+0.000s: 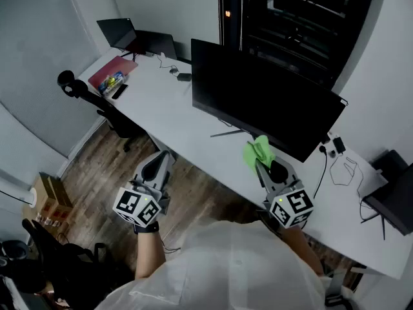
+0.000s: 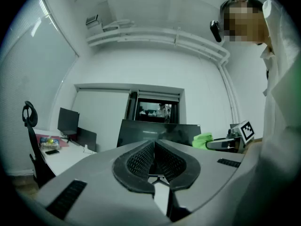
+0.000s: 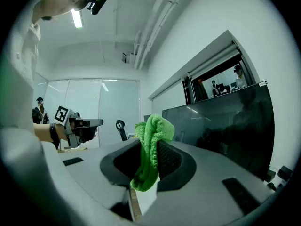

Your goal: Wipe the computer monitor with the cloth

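A wide black monitor (image 1: 258, 102) stands on the white desk (image 1: 168, 108), its screen dark. My right gripper (image 1: 260, 162) is shut on a bright green cloth (image 1: 259, 150), held just below the screen's lower edge near the stand. In the right gripper view the green cloth (image 3: 151, 149) bunches up between the jaws, with the monitor (image 3: 230, 131) to the right. My left gripper (image 1: 161, 163) hangs left of it over the floor, off the desk's front edge, jaws shut with nothing in them. The left gripper view shows the monitor (image 2: 157, 133) ahead and the cloth (image 2: 203, 140) to the right.
A black office chair (image 1: 97, 105) stands at the desk's left. A second small monitor (image 1: 119, 32), a pink folder (image 1: 111, 73) and a phone (image 1: 119, 91) lie at the far left end. Cables (image 1: 342, 166) trail on the desk at right. A dark rack (image 1: 303, 18) is behind the monitor.
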Motion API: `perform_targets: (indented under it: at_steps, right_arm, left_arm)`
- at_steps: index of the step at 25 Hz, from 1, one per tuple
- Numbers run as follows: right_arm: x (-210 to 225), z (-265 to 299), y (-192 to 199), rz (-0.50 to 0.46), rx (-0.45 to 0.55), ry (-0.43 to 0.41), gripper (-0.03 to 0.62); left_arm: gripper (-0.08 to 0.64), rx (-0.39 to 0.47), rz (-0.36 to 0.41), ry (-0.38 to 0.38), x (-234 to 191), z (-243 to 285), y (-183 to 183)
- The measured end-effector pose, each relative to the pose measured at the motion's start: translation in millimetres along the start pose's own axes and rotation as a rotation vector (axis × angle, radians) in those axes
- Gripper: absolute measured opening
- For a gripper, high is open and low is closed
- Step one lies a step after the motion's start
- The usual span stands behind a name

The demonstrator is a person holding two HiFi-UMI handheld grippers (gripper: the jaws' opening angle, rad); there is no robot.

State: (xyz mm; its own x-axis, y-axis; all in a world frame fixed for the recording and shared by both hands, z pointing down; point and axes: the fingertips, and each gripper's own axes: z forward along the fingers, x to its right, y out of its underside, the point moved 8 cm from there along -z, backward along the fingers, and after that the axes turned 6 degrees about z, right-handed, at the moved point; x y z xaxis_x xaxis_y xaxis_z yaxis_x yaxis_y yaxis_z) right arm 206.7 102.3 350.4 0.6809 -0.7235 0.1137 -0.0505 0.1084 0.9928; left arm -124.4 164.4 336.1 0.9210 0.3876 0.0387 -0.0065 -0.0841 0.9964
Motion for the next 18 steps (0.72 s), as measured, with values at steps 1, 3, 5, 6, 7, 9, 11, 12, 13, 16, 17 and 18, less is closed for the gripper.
perform_targets:
  at_steps: [1,3,5,6,7,9,11,12,13,16,17,18]
  right_arm:
    - [1,-1,0,-0.005,-0.001,-0.001,0.071]
    - [3,-3,0,-0.013,0.0,0.0,0.071]
    - [4,-4,-1,-0.014,0.004,0.002,0.071]
    - [4,-4,-1,-0.015,0.006,0.002,0.071]
    - [4,-4,-2,-0.017,0.008,0.002,0.071]
    - [5,-5,-2,-0.02,0.01,0.002,0.071]
    - [6,-6,-2,-0.021,0.007,0.004,0.071]
    - [7,-7,-1,-0.017,0.003,0.007,0.071]
    - [8,-8,0,-0.012,0.001,0.01,0.071]
    - [12,-10,-1,0.01,0.017,0.001,0.071]
    - [13,-10,-2,0.022,0.028,-0.005,0.071]
    - [13,-8,-3,0.033,0.035,-0.01,0.071]
  left_arm:
    - [0.021,0.001,0.002,0.002,2,1,0]
    - [0.021,0.003,0.006,0.005,4,3,0]
    - [0.021,0.003,0.006,0.006,6,4,-1]
    - [0.021,0.002,0.004,0.005,6,4,-1]
    - [0.021,0.001,0.004,0.004,6,4,-1]
    - [0.021,0.0,0.003,0.004,6,5,0]
    - [0.021,-0.004,-0.004,0.002,6,6,1]
    - [0.021,-0.006,-0.005,0.004,7,7,2]
    - [0.021,-0.008,-0.006,0.007,8,8,3]
    - [0.021,-0.006,-0.004,0.018,11,12,4]
    - [0.021,-0.005,-0.004,0.023,11,14,3]
    - [0.021,-0.005,-0.003,0.029,11,16,3]
